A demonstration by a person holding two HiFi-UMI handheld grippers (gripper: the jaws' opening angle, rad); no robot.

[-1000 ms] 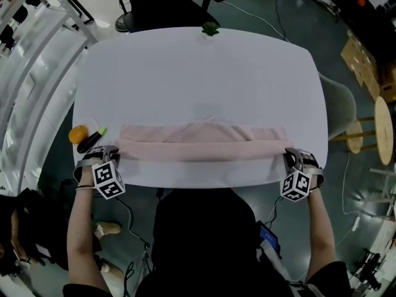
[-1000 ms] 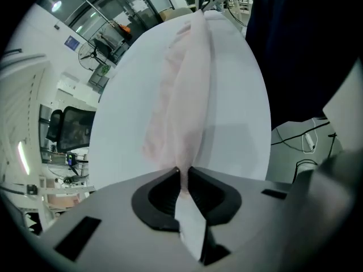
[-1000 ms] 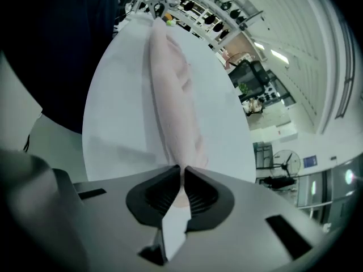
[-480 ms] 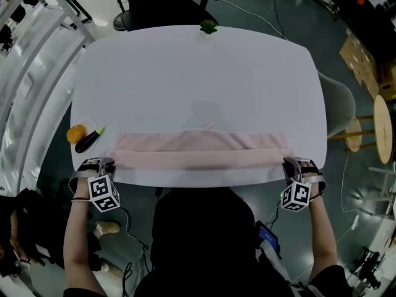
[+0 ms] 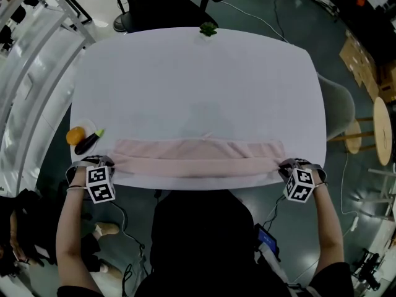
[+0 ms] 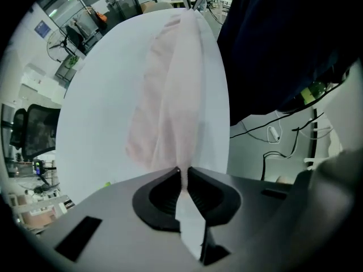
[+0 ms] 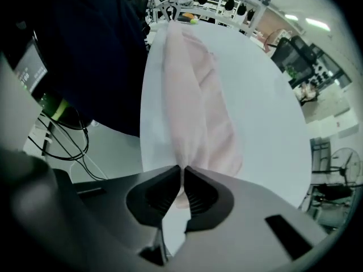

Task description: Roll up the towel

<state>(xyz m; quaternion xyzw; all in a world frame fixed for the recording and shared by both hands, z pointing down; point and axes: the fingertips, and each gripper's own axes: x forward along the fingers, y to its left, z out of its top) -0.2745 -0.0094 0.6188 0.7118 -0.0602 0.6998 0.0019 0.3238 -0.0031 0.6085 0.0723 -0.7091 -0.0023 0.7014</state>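
A pale pink towel (image 5: 198,157) lies folded into a long band across the near part of the white table (image 5: 198,79). My left gripper (image 5: 106,163) pinches its left end, and my right gripper (image 5: 282,164) pinches its right end. In the left gripper view the towel (image 6: 170,106) runs away from the shut jaws of the left gripper (image 6: 182,171). The right gripper view shows the same: the towel (image 7: 198,112) stretches off from the right gripper (image 7: 182,170), whose jaws are closed on the cloth. Both grippers point down at the table's front edge.
An orange fruit (image 5: 75,135) and a dark object with a green tip (image 5: 88,142) sit on a small plate at the table's left edge. A small green plant (image 5: 208,28) stands at the far edge. An office chair (image 5: 167,2) is behind the table, a stool (image 5: 371,132) to the right.
Both grippers have drawn the towel toward the table's near edge, and the band now lies lower and flatter. The left gripper moved slightly left and nearer, the right one nearer.
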